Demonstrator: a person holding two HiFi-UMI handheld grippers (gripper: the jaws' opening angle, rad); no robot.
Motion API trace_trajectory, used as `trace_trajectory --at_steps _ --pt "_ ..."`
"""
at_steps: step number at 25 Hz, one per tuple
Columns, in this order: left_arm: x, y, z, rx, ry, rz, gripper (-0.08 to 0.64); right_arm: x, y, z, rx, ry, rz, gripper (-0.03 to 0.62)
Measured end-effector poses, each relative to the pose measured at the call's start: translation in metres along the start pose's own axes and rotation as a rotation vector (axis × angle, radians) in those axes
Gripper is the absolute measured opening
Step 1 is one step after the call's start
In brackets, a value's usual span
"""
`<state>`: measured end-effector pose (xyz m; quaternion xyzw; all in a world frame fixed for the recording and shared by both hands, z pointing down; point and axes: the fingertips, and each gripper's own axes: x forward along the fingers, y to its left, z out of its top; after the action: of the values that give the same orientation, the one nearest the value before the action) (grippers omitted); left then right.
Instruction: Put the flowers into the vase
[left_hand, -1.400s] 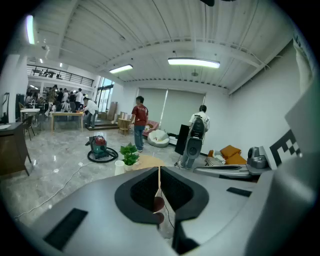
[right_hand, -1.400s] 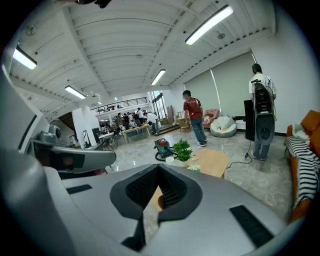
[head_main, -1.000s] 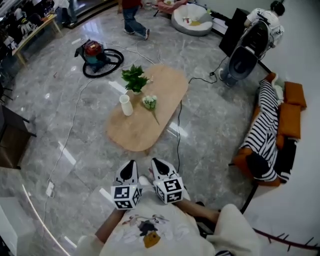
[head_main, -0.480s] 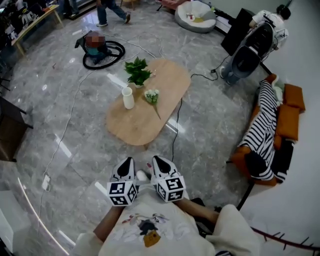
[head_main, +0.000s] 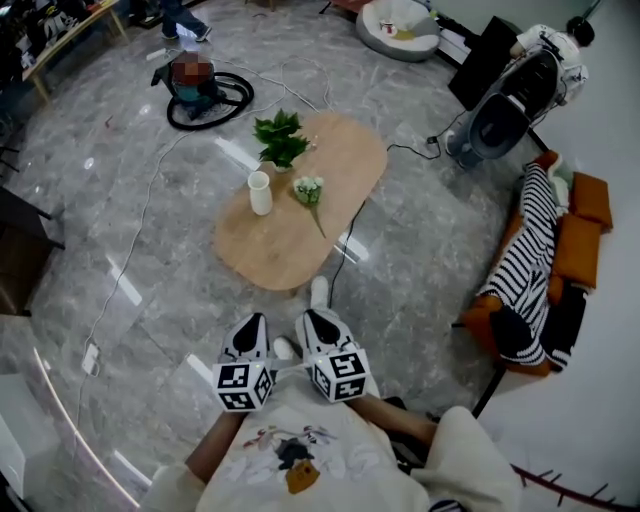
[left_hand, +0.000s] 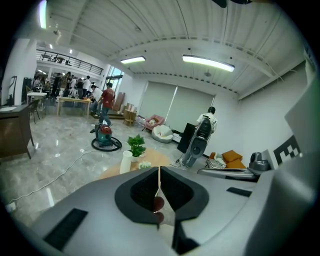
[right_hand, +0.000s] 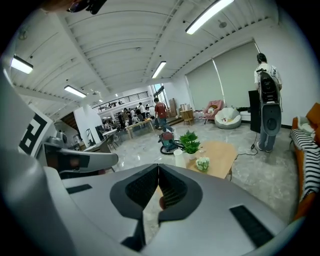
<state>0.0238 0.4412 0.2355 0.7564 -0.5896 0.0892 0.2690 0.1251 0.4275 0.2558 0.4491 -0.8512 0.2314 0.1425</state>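
A white vase (head_main: 260, 193) stands upright on the oval wooden table (head_main: 285, 255). Just right of it lies a small bunch of white flowers (head_main: 308, 189), its stem pointing toward me. Both grippers are held close to my chest, well short of the table. My left gripper (head_main: 254, 324) and my right gripper (head_main: 313, 320) sit side by side, both shut and empty. In the left gripper view the jaw tips meet (left_hand: 159, 170), with the vase (left_hand: 126, 161) and flowers (left_hand: 145, 164) beyond. The right gripper (right_hand: 158, 168) looks toward the vase (right_hand: 178, 157) and flowers (right_hand: 202, 163).
A potted green plant (head_main: 280, 138) stands behind the vase. A vacuum cleaner (head_main: 198, 87) with its hose and a long cable lie on the marble floor. A sofa with striped cloth (head_main: 528, 255) is at the right. My white shoe (head_main: 319, 291) steps near the table's end.
I have walked closer to the table, which now lies nearer in the head view. My shoe has come into view. Both grippers stay shut. The walking person has left the far edge.
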Motion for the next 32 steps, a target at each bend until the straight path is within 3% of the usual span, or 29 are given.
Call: trace_trajectory --at_steps 8,14,26,32 --pt "0.049 0.005 0.025 0.018 0.026 0.013 0.018 0.041 -0.031 0.024 0.024 0.016 0.010 0.006" --pt "0.121 -0.002 0.056 0.052 0.056 0.002 0.018 0.087 -0.087 0.060 0.068 0.022 0.002 0.006" --pt "0.250 -0.033 0.124 0.039 0.090 0.027 0.018 0.157 -0.191 0.145 0.098 0.036 0.050 0.006" --pt "0.284 -0.047 0.157 0.054 0.057 0.099 0.018 0.180 -0.226 0.181 0.113 0.015 0.119 0.006"
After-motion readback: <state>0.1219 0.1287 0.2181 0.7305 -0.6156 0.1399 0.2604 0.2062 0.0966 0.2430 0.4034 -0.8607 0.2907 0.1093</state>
